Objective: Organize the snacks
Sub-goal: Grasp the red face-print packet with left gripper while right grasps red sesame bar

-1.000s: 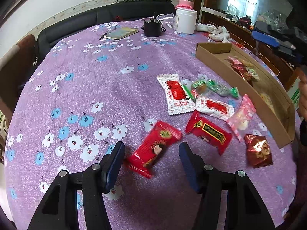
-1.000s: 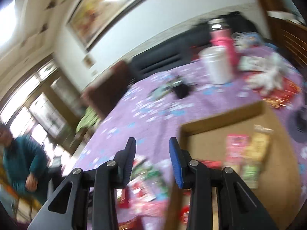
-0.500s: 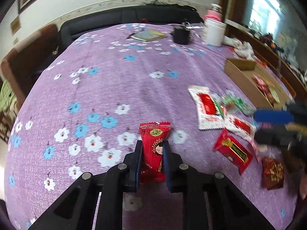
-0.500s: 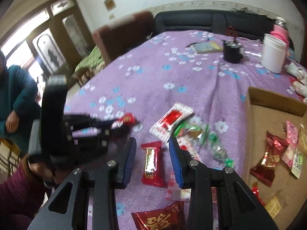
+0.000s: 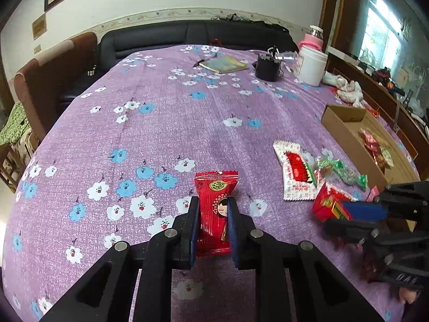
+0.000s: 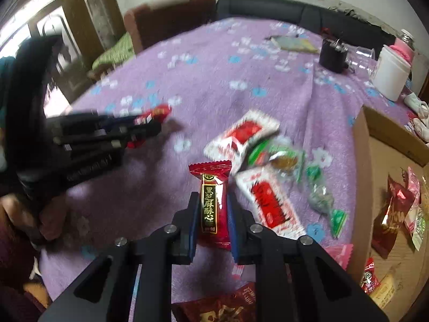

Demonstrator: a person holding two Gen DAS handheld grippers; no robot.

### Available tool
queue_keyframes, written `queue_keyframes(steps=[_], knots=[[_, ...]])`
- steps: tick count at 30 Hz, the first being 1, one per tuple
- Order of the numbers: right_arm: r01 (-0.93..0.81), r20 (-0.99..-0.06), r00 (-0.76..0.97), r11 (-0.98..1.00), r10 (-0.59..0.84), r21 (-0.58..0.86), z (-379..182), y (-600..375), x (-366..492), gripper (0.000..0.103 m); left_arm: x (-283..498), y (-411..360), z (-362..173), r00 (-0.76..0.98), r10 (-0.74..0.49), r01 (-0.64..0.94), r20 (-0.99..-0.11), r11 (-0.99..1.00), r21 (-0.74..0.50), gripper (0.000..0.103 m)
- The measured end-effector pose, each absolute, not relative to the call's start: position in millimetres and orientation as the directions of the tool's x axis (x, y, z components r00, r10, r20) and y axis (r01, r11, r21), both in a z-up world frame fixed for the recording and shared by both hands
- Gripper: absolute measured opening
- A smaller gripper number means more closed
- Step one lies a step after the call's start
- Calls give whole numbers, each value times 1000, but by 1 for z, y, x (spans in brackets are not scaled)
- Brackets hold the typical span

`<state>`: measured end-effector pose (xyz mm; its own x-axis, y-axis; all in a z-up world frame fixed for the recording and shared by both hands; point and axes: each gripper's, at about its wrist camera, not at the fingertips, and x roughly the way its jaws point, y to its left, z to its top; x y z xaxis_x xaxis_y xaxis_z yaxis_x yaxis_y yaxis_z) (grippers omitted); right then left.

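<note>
Both snacks newly clamped, tablecloth (image 5: pixel 166 123) open.

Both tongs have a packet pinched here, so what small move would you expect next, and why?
Probably lift the right tongs and carry them toward the cardboard box. They are shut on the dark red bar packet, which lies close to the box where other snacks already sit. The left tongs, shut on the red cartoon-face packet, could follow.
</note>
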<state>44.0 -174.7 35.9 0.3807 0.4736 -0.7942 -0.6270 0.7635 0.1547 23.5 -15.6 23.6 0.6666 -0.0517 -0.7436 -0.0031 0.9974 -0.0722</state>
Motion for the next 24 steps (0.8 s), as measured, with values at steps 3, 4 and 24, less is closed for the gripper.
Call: queue_keyframes(steps=[3,4,24], knots=[[-608,-731,429,768,531,201,50,-187,48,18,19,-21,29,695,-25,-25,-719,998,-59,19],[-598,-707,441,769,552,227,54,-192,49,18,18,-22,31,703,-19,-30,-711,998,-56,19],[-563,-600,496,758,628,328,68,-211,57,19,14,-7,40,748,67,-117,-660,993,-33,19]])
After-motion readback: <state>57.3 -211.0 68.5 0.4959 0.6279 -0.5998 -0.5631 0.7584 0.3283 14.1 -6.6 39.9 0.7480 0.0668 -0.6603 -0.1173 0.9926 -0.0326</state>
